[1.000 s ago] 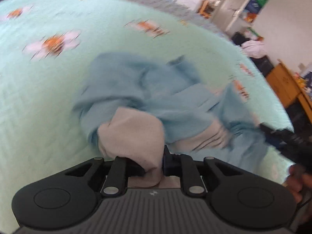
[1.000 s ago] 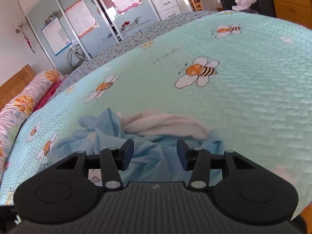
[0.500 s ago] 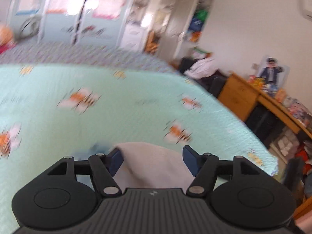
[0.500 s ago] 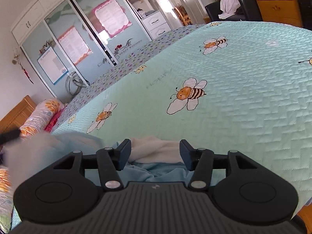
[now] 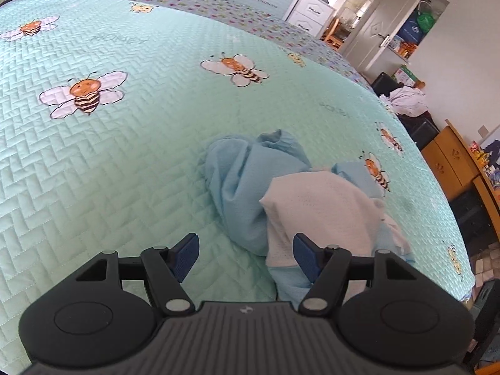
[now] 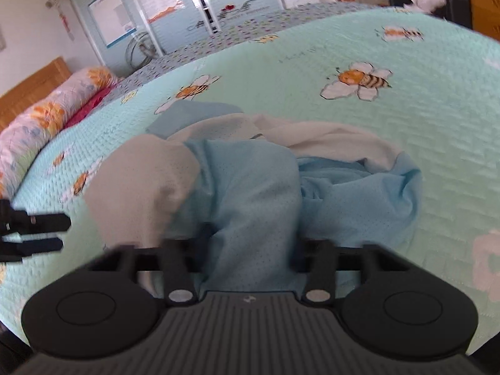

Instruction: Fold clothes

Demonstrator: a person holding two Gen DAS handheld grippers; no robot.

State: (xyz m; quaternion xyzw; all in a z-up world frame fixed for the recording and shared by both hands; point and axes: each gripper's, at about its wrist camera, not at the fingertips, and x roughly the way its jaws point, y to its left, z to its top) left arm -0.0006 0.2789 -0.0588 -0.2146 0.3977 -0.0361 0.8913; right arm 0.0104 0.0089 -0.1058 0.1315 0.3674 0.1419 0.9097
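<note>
Mint-green bedspread (image 5: 131,143) with printed bees covers the bed, and a wardrobe (image 6: 162,15) stands at 12 o'clock behind it. On the bedspread lies the crumpled blue and white garment (image 5: 247,193), at about 1 o'clock from the left gripper (image 5: 245,254). Its blue pads (image 5: 187,254) are spread and hold nothing. The right gripper (image 6: 250,247) has just been closing, and its jaws now pinch a blue fold of this garment (image 6: 256,206).
</note>
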